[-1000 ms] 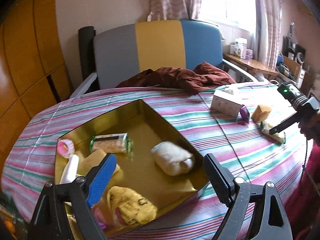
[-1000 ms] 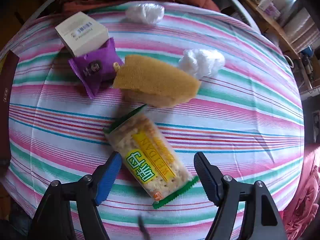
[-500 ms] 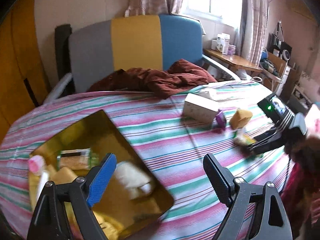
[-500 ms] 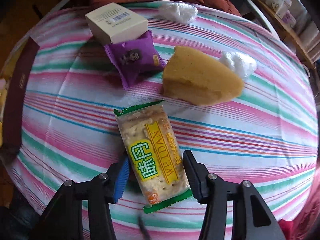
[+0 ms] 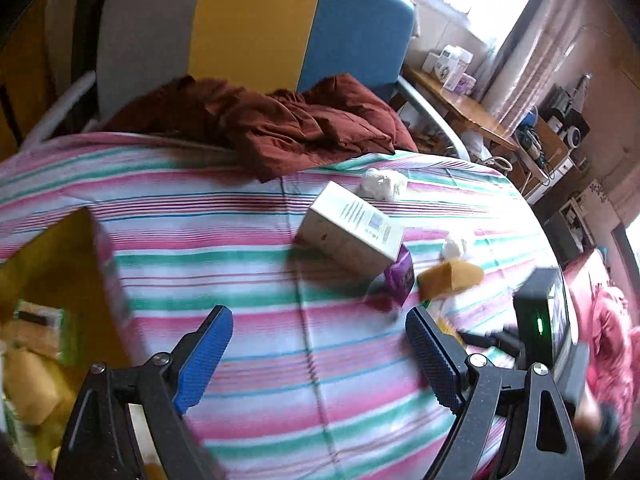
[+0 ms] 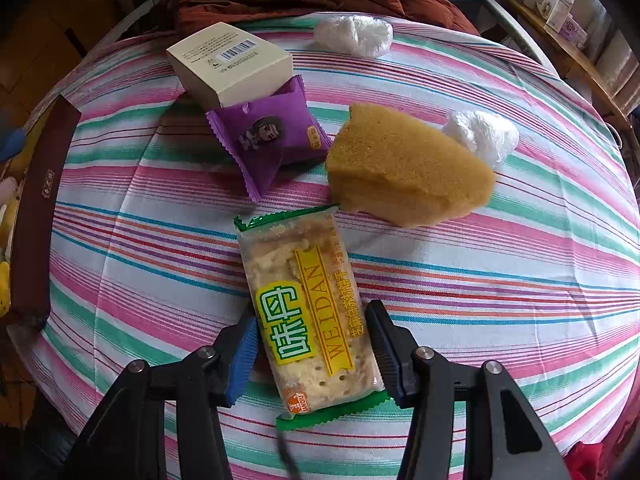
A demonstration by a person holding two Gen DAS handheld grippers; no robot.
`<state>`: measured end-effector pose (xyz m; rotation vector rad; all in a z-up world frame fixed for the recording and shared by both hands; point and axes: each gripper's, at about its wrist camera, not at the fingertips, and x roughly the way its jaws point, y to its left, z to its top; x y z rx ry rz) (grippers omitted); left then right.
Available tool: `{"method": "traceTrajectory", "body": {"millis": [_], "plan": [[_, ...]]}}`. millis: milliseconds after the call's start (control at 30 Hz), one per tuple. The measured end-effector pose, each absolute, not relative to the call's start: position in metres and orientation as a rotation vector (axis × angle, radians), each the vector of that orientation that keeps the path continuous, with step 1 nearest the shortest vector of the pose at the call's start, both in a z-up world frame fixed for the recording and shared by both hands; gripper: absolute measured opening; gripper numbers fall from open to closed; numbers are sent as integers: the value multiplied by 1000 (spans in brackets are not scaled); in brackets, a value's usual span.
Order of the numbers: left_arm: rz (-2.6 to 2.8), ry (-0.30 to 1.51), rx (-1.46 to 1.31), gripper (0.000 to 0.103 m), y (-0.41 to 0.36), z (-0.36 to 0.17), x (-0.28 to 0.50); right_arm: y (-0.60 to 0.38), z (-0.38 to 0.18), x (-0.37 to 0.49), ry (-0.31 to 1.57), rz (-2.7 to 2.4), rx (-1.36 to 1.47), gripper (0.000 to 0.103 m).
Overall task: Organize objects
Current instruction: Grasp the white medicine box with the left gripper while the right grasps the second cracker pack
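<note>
My right gripper point(image 6: 312, 344) is shut on a cracker packet point(image 6: 308, 304) with green ends and a yellow label; the packet lies on the striped tablecloth point(image 6: 480, 280). Beyond it lie a purple snack packet point(image 6: 268, 140), a yellow sponge point(image 6: 408, 168) and a beige box point(image 6: 228, 64). My left gripper point(image 5: 320, 352) is open and empty above the cloth. The gold tray point(image 5: 44, 264) with several items is at its left. The box point(image 5: 352, 228), purple packet point(image 5: 400, 276) and sponge point(image 5: 452, 280) lie ahead of it on the right.
Two white plastic wads point(image 6: 352, 36) point(image 6: 484, 132) lie on the cloth. A brown garment point(image 5: 280, 124) drapes over the far table edge before a grey, yellow and blue chair point(image 5: 248, 28). The tray's dark wall point(image 6: 40, 208) stands at the left.
My right gripper has closed its fingers onto the cracker packet. My left gripper has swung right, away from the tray toward the box and sponge.
</note>
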<state>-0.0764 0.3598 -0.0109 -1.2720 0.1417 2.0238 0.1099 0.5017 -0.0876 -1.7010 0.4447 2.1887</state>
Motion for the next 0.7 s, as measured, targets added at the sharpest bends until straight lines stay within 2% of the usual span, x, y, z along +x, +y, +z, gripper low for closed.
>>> {"method": "traceTrajectory", "body": {"millis": [500, 700], "plan": [[2033, 25, -1536, 92, 472, -53, -136, 499, -82, 115, 432, 2197, -1692, 53], [2086, 91, -1570, 92, 498, -66, -147, 497, -81, 116, 437, 2196, -1691, 53]]}}
